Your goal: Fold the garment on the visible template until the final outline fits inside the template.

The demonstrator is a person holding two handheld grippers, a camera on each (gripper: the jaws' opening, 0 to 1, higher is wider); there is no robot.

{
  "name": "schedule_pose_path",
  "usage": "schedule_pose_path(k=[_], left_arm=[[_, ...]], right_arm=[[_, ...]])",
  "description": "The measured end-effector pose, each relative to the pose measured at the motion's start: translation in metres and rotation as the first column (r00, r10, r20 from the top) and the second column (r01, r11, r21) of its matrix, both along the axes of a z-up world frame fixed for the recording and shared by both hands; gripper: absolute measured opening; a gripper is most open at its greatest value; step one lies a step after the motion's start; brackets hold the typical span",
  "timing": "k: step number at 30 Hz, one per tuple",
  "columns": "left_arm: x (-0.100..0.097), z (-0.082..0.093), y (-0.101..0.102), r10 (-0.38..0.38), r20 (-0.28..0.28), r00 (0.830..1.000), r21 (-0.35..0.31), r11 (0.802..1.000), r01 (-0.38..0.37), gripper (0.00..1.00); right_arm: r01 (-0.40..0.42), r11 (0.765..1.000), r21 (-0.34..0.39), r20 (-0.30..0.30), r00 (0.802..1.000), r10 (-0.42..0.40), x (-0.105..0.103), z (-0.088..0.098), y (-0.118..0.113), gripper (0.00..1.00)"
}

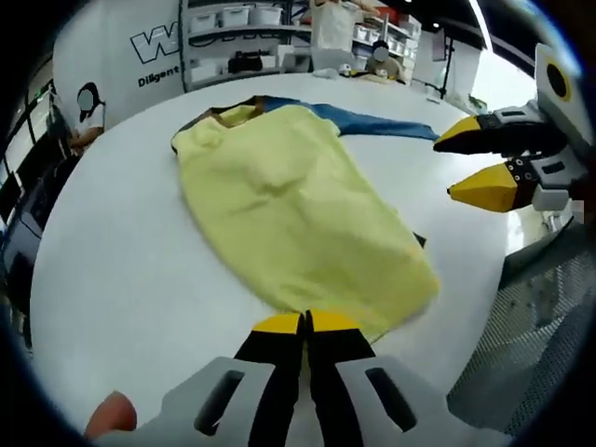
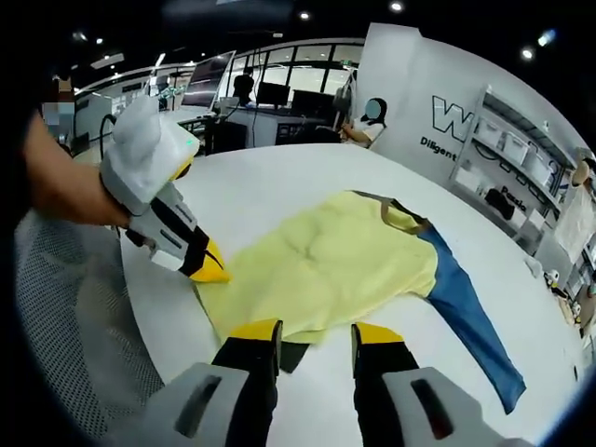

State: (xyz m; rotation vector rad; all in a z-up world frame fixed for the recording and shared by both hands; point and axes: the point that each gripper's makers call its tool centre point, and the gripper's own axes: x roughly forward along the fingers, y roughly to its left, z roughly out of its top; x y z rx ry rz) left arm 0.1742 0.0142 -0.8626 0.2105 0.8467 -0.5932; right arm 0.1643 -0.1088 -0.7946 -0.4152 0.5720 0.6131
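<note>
A yellow garment (image 1: 289,214) lies spread flat on the round white table (image 1: 121,279), with one blue sleeve (image 1: 382,121) stretched out past its collar end. My left gripper (image 1: 306,321) is shut, its tips right at the near hem; in the right gripper view the left gripper (image 2: 209,270) pinches the garment's (image 2: 326,265) corner. My right gripper (image 2: 317,332) is open at the garment's long edge, where a dark patch (image 2: 293,354) shows between its jaws. From the left gripper view the right gripper (image 1: 470,160) hovers beside the garment, apart from the blue sleeve (image 2: 470,317).
A grey mesh chair (image 1: 549,326) stands against the table's edge, also seen as the chair (image 2: 74,317) under a person's arm (image 2: 56,186). Shelves with bins (image 1: 242,23) and desks with monitors (image 2: 279,102) stand beyond the table.
</note>
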Motion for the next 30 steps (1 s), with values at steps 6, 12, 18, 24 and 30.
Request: schedule_pose_path(k=[6, 12, 18, 24, 30], left_arm=[[0.012, 0.030, -0.001, 0.077, 0.035, 0.996, -0.124, 0.990, -0.072, 0.00], [0.023, 0.049, -0.003, 0.100, 0.052, 0.994, -0.177, 0.980, -0.090, 0.00], [0.034, 0.072, -0.013, 0.104, 0.067, 0.992, -0.235, 0.968, -0.085, 0.00], [0.050, 0.101, -0.025, 0.094, 0.089, 0.992, -0.286, 0.956, -0.065, 0.00], [0.070, 0.122, -0.038, 0.093, 0.077, 0.993, -0.352, 0.934, -0.061, 0.00]], right_arm=[[0.008, 1.000, -0.025, -0.057, 0.998, -0.009, -0.001, -0.012, -0.008, 0.25], [-0.017, 0.999, -0.033, -0.104, 0.995, 0.013, -0.001, -0.020, -0.002, 0.24], [-0.022, 0.999, -0.029, -0.137, 0.990, 0.017, 0.002, -0.024, -0.002, 0.24], [-0.023, 0.999, -0.032, -0.147, 0.989, 0.018, 0.001, -0.026, -0.003, 0.24], [-0.020, 0.999, -0.032, -0.151, 0.988, 0.015, 0.001, -0.027, -0.004, 0.24]])
